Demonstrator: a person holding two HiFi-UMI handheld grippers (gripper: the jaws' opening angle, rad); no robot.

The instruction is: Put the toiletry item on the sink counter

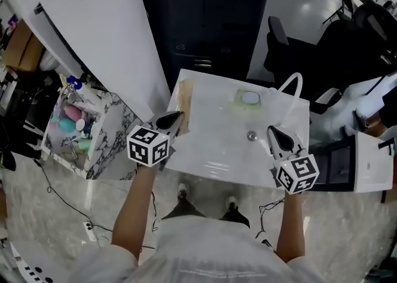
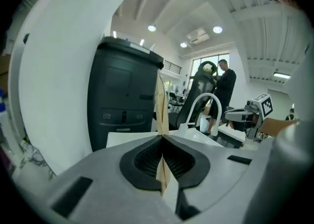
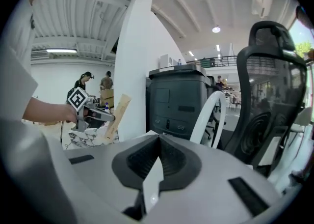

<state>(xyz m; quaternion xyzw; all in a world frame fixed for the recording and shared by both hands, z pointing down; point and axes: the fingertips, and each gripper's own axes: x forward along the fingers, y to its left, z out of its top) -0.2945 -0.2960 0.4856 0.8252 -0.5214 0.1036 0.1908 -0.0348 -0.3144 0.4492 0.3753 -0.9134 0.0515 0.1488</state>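
Note:
The toiletry item is a flat tan packet [image 1: 184,105]. My left gripper [image 1: 176,118] is shut on its lower end and holds it over the left edge of the white sink counter [image 1: 211,157]. In the left gripper view the packet [image 2: 160,102] stands edge-on, rising from the closed jaws of my left gripper [image 2: 162,139]. In the right gripper view the packet [image 3: 117,114] shows slanting up from the left gripper [image 3: 96,113]. My right gripper [image 1: 273,131] is shut and empty over the counter's right side, near the faucet [image 1: 290,89]. Nothing lies between its jaws in my right gripper [image 3: 158,140].
A basin with a drain [image 1: 251,135] and a pale green soap dish [image 1: 249,98] fills the counter's middle. A black cabinet [image 1: 205,21] stands behind, a white curved panel [image 1: 93,21] and a shelf of bottles [image 1: 73,126] at left, an office chair [image 1: 298,49] at right.

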